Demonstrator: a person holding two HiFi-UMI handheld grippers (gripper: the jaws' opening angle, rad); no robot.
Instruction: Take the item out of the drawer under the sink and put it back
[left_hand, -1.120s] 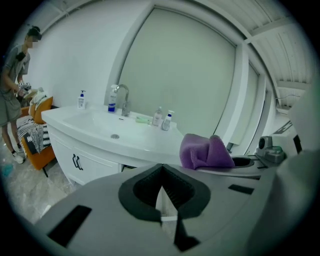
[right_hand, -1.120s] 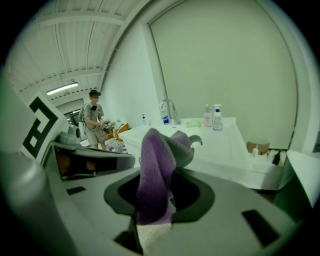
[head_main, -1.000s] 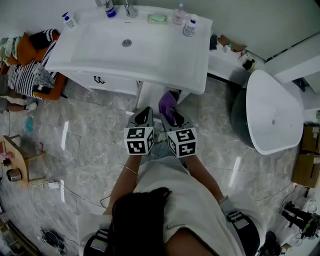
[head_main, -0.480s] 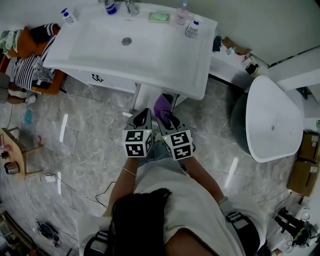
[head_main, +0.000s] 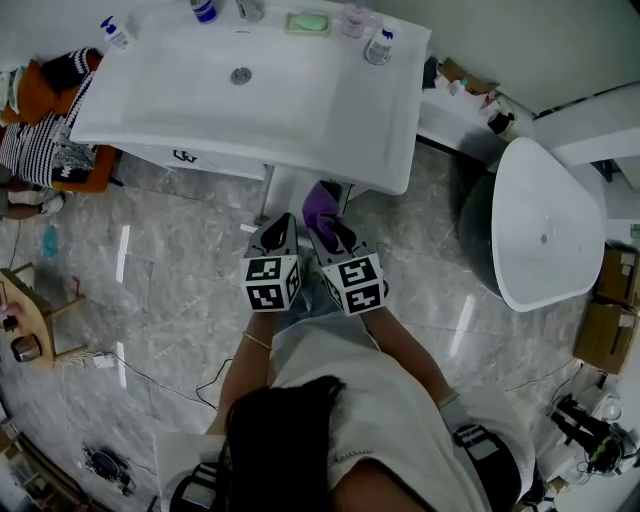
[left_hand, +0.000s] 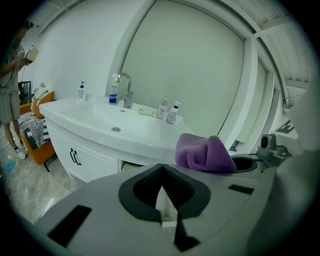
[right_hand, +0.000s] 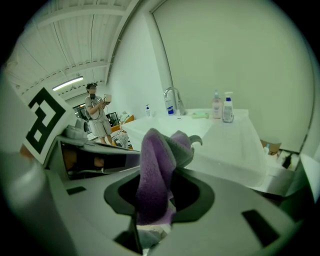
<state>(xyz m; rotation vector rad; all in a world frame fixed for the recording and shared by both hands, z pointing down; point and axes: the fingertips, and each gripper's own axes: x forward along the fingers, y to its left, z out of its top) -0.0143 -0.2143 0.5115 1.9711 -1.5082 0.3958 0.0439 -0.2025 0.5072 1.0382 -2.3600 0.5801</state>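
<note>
- The purple cloth (head_main: 318, 205) hangs in the air, pinched in the right gripper (head_main: 328, 228), just in front of the sink cabinet and below the front edge of the white sink (head_main: 250, 95) as the head view shows it.
- In the right gripper view the cloth (right_hand: 156, 165) stands bunched between the fingers, which close on its lower part; its folded top rises above them and a short end hangs below.
- The left gripper (head_main: 281, 222) is held just beside the right one, on its left, and points the same way toward the cabinet. Its fingers (left_hand: 167, 187) meet at the tips with nothing between them, and the cloth (left_hand: 204, 154) shows to their right.
- The cabinet front (head_main: 200, 162) under the sink carries a dark handle (head_main: 185, 157).
- Along the back of the sink stand a faucet (head_main: 245, 9), a blue bottle (head_main: 203, 10), a green soap dish (head_main: 307, 22) and two pump bottles (head_main: 377, 47).
- The grey marble floor (head_main: 170, 270) lies below, with a white oval fixture (head_main: 545, 235) to the right of the sink and striped clothes (head_main: 35, 150) piled to its left.
- A person (right_hand: 97, 117) stands in the background of the right gripper view.
</note>
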